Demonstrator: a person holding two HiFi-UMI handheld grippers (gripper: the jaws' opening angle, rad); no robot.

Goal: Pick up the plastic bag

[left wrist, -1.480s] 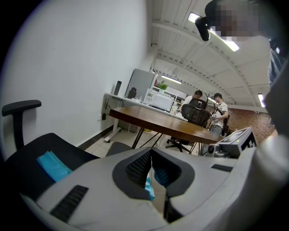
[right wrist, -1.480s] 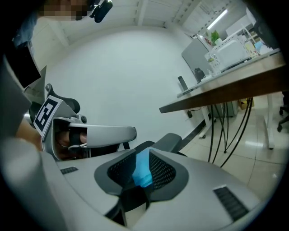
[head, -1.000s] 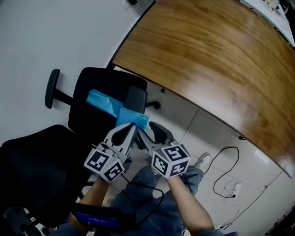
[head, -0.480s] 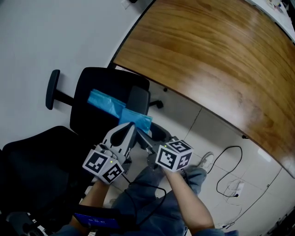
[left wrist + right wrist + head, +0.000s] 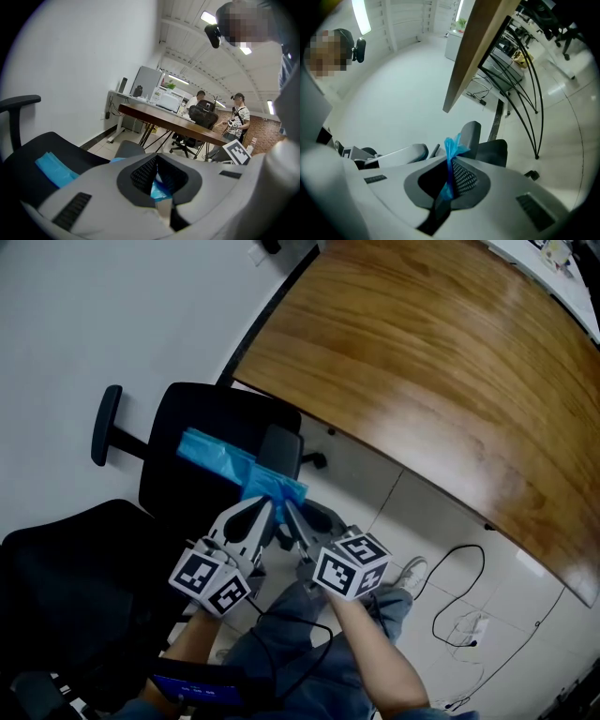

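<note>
A blue plastic bag (image 5: 220, 457) lies across the seat of a black office chair (image 5: 187, 413), its near end bunched at the seat's front edge. Both grippers meet at that end. My right gripper (image 5: 286, 512) is shut on the bag; in the right gripper view a thin strip of the blue bag (image 5: 451, 147) stands up between the closed jaws of the right gripper (image 5: 451, 160). My left gripper (image 5: 265, 510) sits just left of it, jaws together, with blue plastic (image 5: 161, 187) showing inside the left gripper (image 5: 157, 157). The rest of the bag (image 5: 56, 171) stretches away over the seat.
A curved wooden table (image 5: 450, 362) runs along the upper right. A second black chair (image 5: 66, 587) stands at lower left. A black cable (image 5: 459, 596) lies on the tiled floor at right. The person's jeans-clad legs (image 5: 300, 652) are below the grippers. A white wall is on the left.
The right gripper's jaws have closed onto the bag's near end, and its marker cube has shifted back left toward the left gripper. The left gripper has barely moved.
</note>
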